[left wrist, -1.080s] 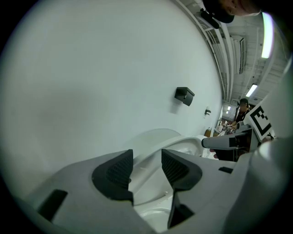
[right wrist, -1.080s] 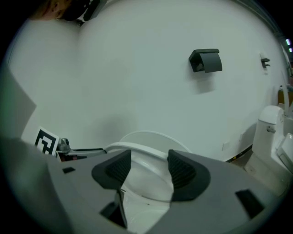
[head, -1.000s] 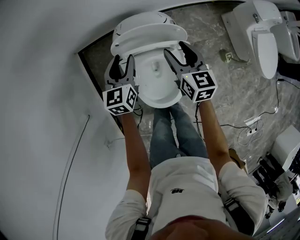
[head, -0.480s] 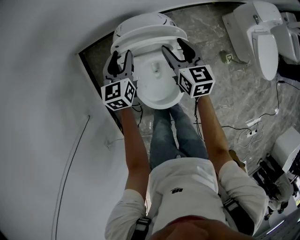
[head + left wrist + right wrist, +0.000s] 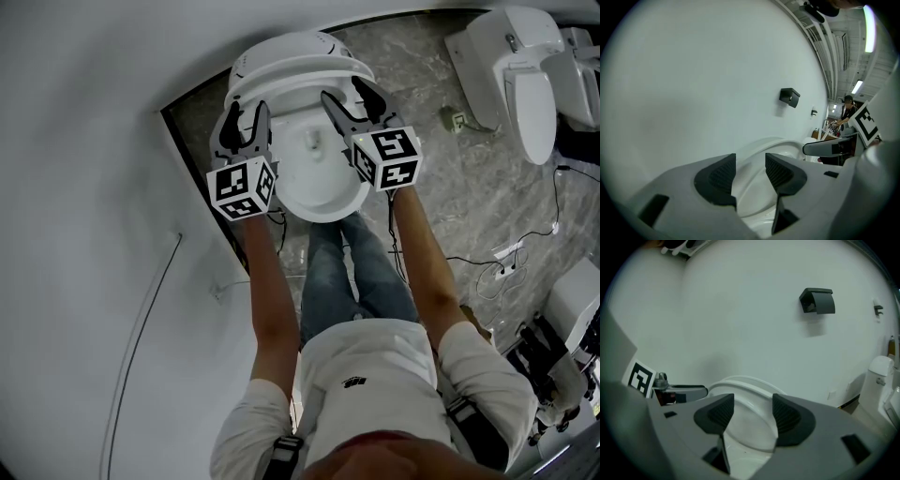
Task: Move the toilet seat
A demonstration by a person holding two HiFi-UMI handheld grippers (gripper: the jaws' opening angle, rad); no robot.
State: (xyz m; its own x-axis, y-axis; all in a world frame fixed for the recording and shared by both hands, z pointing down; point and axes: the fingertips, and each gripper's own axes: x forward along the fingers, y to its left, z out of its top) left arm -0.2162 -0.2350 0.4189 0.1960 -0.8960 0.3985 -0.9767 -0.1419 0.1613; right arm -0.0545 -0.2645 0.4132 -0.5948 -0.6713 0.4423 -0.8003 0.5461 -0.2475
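Note:
The white toilet seat (image 5: pixel 295 70) stands tilted up over the toilet bowl (image 5: pixel 319 183), near the wall. In the head view my left gripper (image 5: pixel 244 120) is at the seat's left edge and my right gripper (image 5: pixel 350 98) at its right edge. Both point up at its underside. In the left gripper view the left gripper (image 5: pixel 750 171) has a clear gap between its pads, and the seat's curved rim (image 5: pixel 761 144) lies beyond them. The right gripper (image 5: pixel 753 411) also stands open, with the seat ring (image 5: pixel 740 383) past its tips. Whether the tips touch the seat is unclear.
A white wall (image 5: pixel 84 234) runs close on the left. A second toilet (image 5: pixel 516 66) stands at the upper right, and cables (image 5: pixel 497 253) lie on the marble floor. A dark box (image 5: pixel 817 300) is fixed to the wall. A person (image 5: pixel 846 105) stands far off.
Both grippers have moved forward and up toward the wall. The seat has swung from a flatter tilt to a steeper, more upright one.

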